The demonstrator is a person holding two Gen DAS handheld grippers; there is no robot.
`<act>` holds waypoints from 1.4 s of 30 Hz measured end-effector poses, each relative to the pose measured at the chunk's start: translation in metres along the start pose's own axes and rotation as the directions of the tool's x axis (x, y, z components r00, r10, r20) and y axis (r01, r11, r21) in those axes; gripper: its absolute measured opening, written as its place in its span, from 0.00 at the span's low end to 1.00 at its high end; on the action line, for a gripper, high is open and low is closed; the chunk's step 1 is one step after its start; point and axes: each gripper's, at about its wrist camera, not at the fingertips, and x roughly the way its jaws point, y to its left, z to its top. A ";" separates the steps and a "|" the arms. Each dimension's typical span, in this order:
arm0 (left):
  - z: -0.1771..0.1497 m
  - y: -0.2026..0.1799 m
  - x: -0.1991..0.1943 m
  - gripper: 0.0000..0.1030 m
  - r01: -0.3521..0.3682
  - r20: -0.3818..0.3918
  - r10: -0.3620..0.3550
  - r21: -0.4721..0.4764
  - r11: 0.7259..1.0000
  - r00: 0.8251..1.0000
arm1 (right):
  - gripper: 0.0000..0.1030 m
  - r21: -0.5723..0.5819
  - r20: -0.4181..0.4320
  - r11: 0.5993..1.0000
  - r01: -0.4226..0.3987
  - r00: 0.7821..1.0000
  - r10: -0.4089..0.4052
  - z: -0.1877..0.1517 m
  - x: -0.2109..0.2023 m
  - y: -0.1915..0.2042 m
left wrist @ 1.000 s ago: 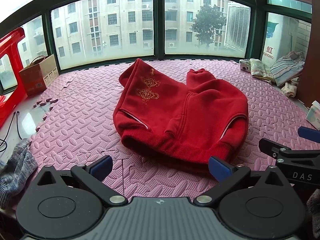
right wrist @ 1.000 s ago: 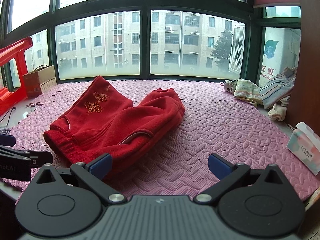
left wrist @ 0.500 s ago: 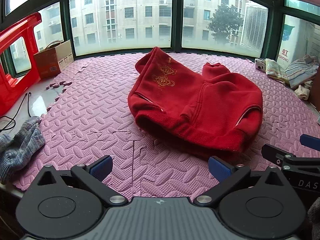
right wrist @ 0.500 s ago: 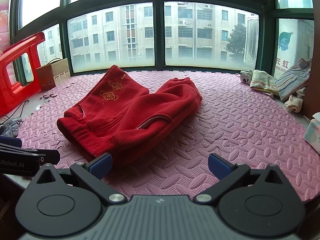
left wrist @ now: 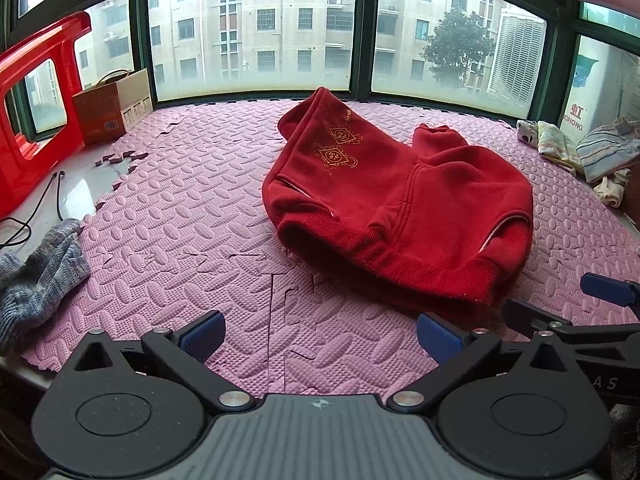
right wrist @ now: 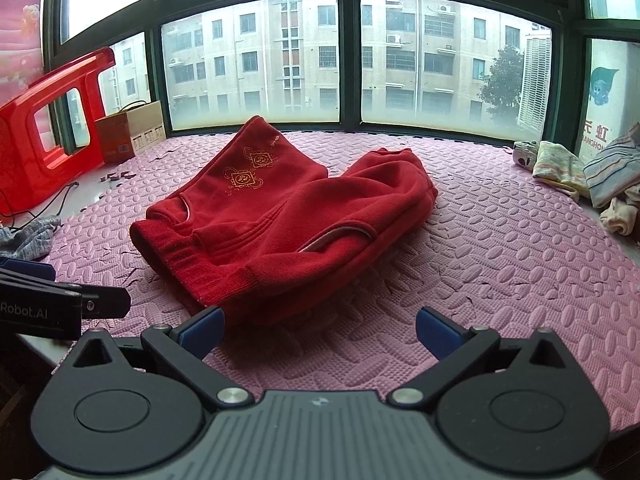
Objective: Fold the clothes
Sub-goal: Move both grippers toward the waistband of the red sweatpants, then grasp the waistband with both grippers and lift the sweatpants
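A pair of red fleece trousers (left wrist: 400,208) with gold embroidery lies spread on the pink foam mat (left wrist: 192,208), waistband toward me. It also shows in the right wrist view (right wrist: 280,216). My left gripper (left wrist: 320,334) is open and empty, just before the mat's near edge, left of the waistband. My right gripper (right wrist: 320,330) is open and empty, near the waistband's right end. The right gripper's fingers (left wrist: 608,294) show at the right edge of the left wrist view.
A red plastic stool (left wrist: 36,120) and a cardboard box (left wrist: 112,108) stand at the left. A grey knitted cloth (left wrist: 36,272) lies at the near left. A pile of other clothes (left wrist: 592,152) sits at the far right. Windows run along the back.
Both grippers have pulled back and shifted left, so the trousers now sit further right and further away in both views. Both jaws stay open.
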 end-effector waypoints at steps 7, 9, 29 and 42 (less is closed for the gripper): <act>0.022 0.007 0.015 1.00 -0.011 0.007 0.011 0.008 1.000 1.000 | 0.95 0.011 -0.017 1.000 -0.026 1.000 0.027 0.012 0.013 -0.004; 0.031 0.009 0.021 1.00 -0.015 0.009 0.015 0.009 1.000 1.000 | 0.94 0.015 -0.021 0.999 -0.032 0.999 0.033 0.015 0.017 -0.005; 0.087 0.054 0.109 1.00 0.032 -0.091 -0.040 -0.096 0.995 0.995 | 0.80 0.192 -0.072 0.974 -0.122 0.988 0.137 0.036 0.047 -0.023; 0.082 0.058 0.123 0.63 0.115 -0.128 -0.133 -0.139 0.984 0.983 | 0.49 0.317 -0.123 0.938 -0.142 0.974 0.190 0.027 0.065 -0.034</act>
